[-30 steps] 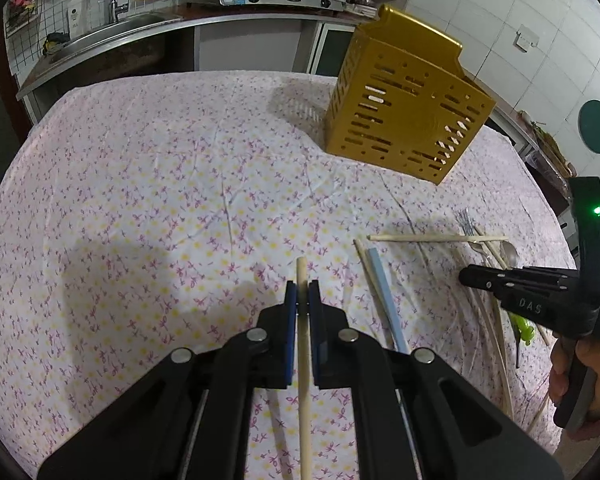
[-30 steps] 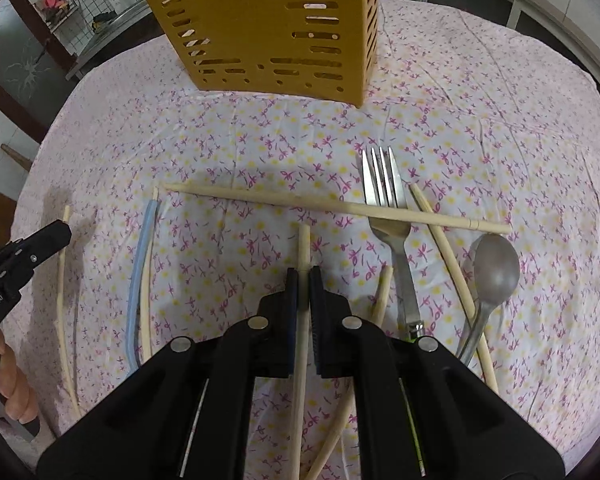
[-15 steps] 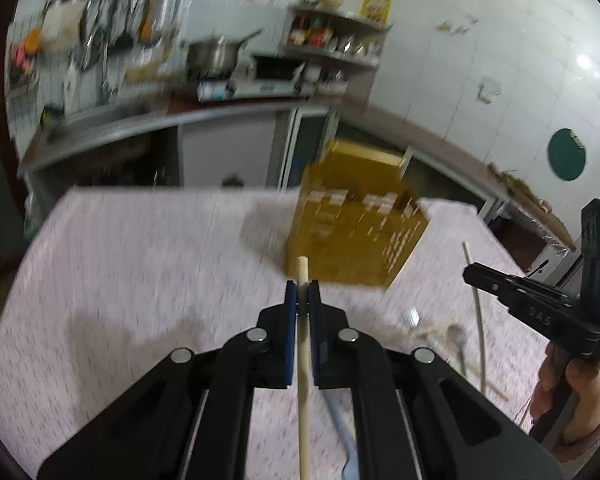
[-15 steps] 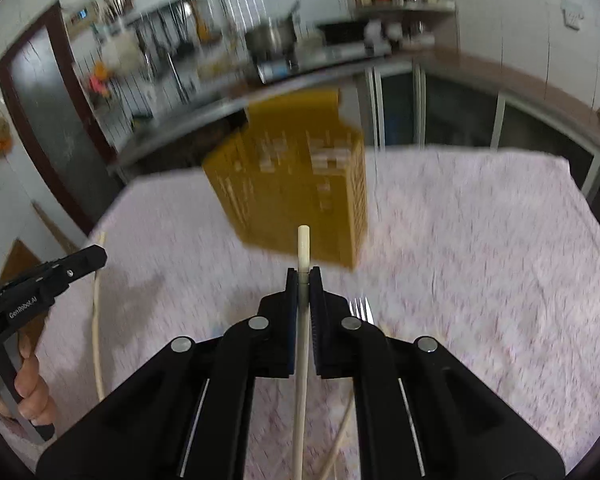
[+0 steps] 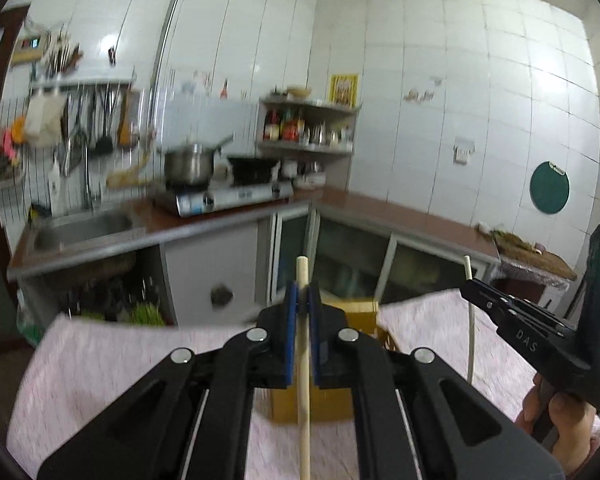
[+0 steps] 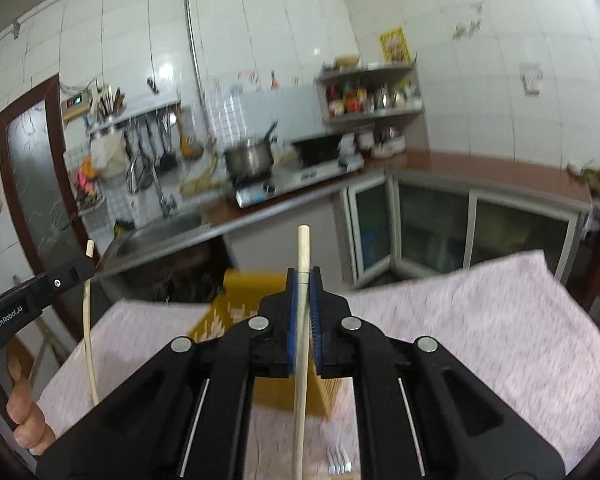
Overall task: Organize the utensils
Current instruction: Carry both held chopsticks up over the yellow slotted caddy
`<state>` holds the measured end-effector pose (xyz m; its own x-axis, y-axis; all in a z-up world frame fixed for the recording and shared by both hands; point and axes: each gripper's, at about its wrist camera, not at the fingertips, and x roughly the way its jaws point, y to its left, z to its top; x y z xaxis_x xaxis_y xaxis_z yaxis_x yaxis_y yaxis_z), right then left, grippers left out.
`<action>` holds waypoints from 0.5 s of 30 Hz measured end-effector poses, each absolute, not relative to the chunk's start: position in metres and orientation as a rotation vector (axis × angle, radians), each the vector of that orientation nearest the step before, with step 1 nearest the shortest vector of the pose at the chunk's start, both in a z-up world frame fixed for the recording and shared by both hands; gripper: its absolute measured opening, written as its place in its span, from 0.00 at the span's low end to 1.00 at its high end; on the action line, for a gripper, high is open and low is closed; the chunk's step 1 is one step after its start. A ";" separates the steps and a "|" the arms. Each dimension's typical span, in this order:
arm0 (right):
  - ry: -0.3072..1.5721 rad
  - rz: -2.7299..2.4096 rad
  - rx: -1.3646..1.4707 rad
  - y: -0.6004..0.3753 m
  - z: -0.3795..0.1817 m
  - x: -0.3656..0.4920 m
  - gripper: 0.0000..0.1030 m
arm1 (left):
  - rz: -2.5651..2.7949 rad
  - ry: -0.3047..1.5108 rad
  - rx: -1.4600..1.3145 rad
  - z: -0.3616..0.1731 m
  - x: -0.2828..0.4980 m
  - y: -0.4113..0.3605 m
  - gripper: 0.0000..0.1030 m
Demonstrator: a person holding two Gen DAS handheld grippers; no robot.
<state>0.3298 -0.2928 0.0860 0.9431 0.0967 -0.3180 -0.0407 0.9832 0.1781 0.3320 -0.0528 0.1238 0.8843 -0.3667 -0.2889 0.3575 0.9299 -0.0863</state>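
hidden: yellow utensil holder (image 6: 244, 292) blurred, mostly behind gripper, on floral tablecloth (image 6: 480, 320); fork (image 6: 338, 462) cut off | count: two chopsticks, one fork | left gripper (image 5: 303, 296) pinching wooden chopstick (image 5: 304, 380) | right gripper (image 6: 303, 280) pinching second chopstick (image 6: 300, 380)

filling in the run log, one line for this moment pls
left tool: shut on pale wooden chopstick | right tool: shut on second wooden chopstick | yellow slotted plastic utensil holder: on table, ahead
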 end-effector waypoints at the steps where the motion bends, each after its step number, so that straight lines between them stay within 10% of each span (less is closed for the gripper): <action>1: 0.305 0.061 0.159 -0.291 0.092 0.333 0.07 | -0.376 0.283 -0.023 0.128 0.334 -0.056 0.06; 15: 0.090 -0.020 0.179 -0.294 0.118 0.385 0.07 | -0.392 0.076 -0.062 0.151 0.383 -0.070 0.06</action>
